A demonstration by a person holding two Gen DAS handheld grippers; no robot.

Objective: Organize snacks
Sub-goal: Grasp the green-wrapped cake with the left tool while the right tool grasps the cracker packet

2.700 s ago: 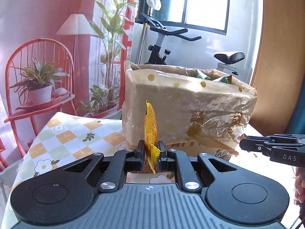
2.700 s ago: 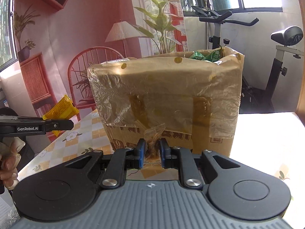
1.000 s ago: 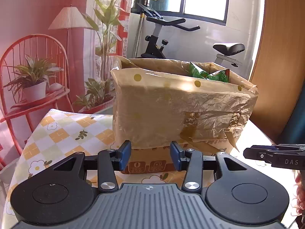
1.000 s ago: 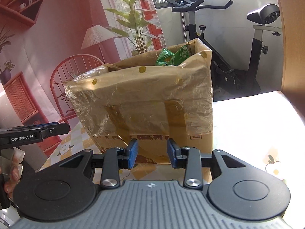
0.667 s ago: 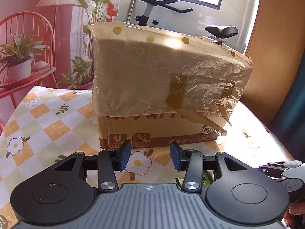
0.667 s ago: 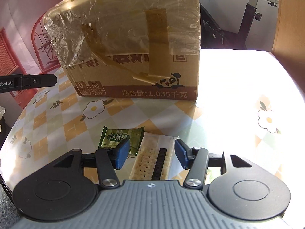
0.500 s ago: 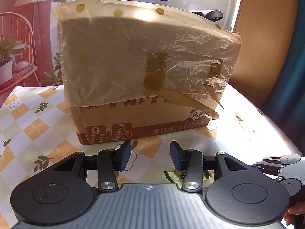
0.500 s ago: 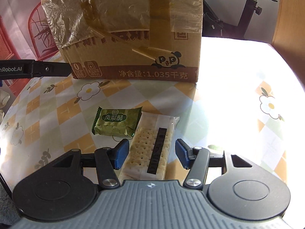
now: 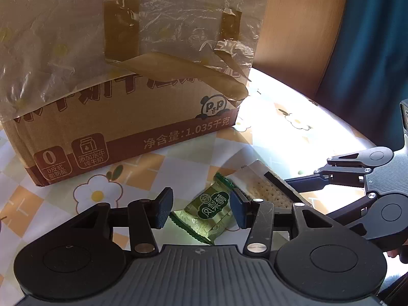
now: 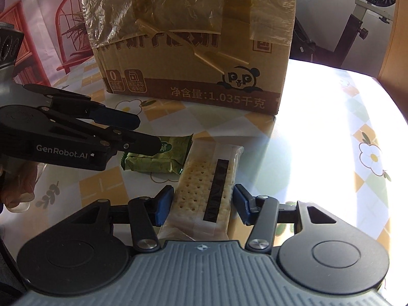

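A small green snack packet (image 9: 206, 214) lies on the tablecloth between the jaws of my left gripper (image 9: 201, 204). Those jaws are opening and their pads stand clear of the packet. Beside it lies a long clear packet of crackers (image 10: 204, 178), with my right gripper (image 10: 201, 204) straddling its near end. The right jaws are closing, with narrow gaps still showing at the pads. The right wrist view also shows the green packet (image 10: 163, 160) under the left gripper (image 10: 148, 131). Behind both stands the plastic-lined cardboard box (image 10: 193, 63).
The table (image 10: 331, 140) has a checked cloth with flowers and bright sun on its right side. An exercise bike (image 10: 357, 25) and a red chair (image 10: 68, 25) stand beyond the table. A hand (image 10: 17, 183) holds the left gripper.
Both grippers let go of their earlier snacks and came down from the box top to the table. Each now has a lying packet between its jaws.
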